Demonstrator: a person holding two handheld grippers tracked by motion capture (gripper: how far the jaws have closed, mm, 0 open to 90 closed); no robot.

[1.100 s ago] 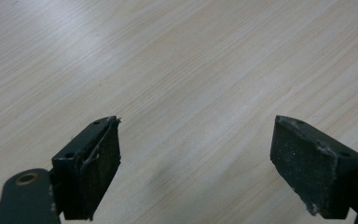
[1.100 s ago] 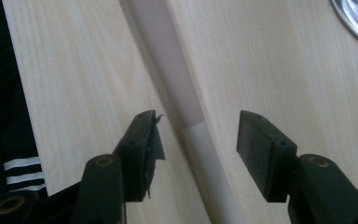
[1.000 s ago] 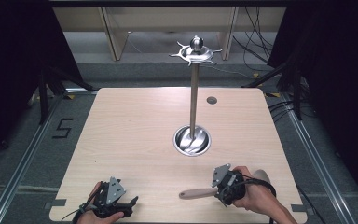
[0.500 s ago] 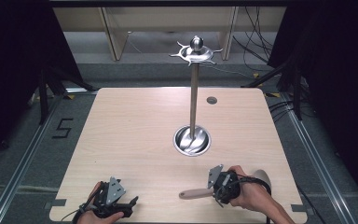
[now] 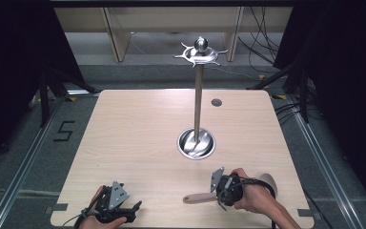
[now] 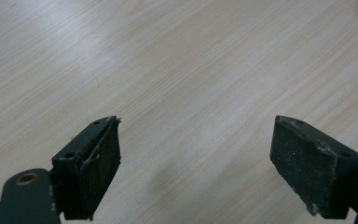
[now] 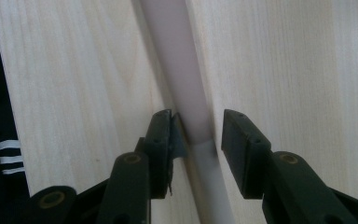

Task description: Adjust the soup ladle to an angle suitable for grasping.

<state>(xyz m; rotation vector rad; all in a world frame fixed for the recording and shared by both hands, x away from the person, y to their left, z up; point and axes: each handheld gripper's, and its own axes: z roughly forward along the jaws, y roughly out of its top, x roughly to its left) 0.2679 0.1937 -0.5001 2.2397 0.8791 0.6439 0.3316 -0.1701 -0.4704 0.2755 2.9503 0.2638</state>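
Handle (image 7: 186, 88) of pale utensil lying on table (image 5: 138, 138), near side of metal stand (image 5: 197, 143), straddled by right gripper (image 7: 198, 135) (spread, not yet pinching). Left gripper (image 6: 196, 154) spread over bare wood. Grasp and lift apparently remaining.

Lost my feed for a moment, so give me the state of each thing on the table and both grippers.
Tall steel hook stand: upright, hooks bare.
Pale pink utensil handle: lying flat on the light wooden table, between the right gripper's fingers.
Right gripper: straddling the handle, not closed; a gap shows at one finger.
Left gripper: open, holding nothing, over the table.
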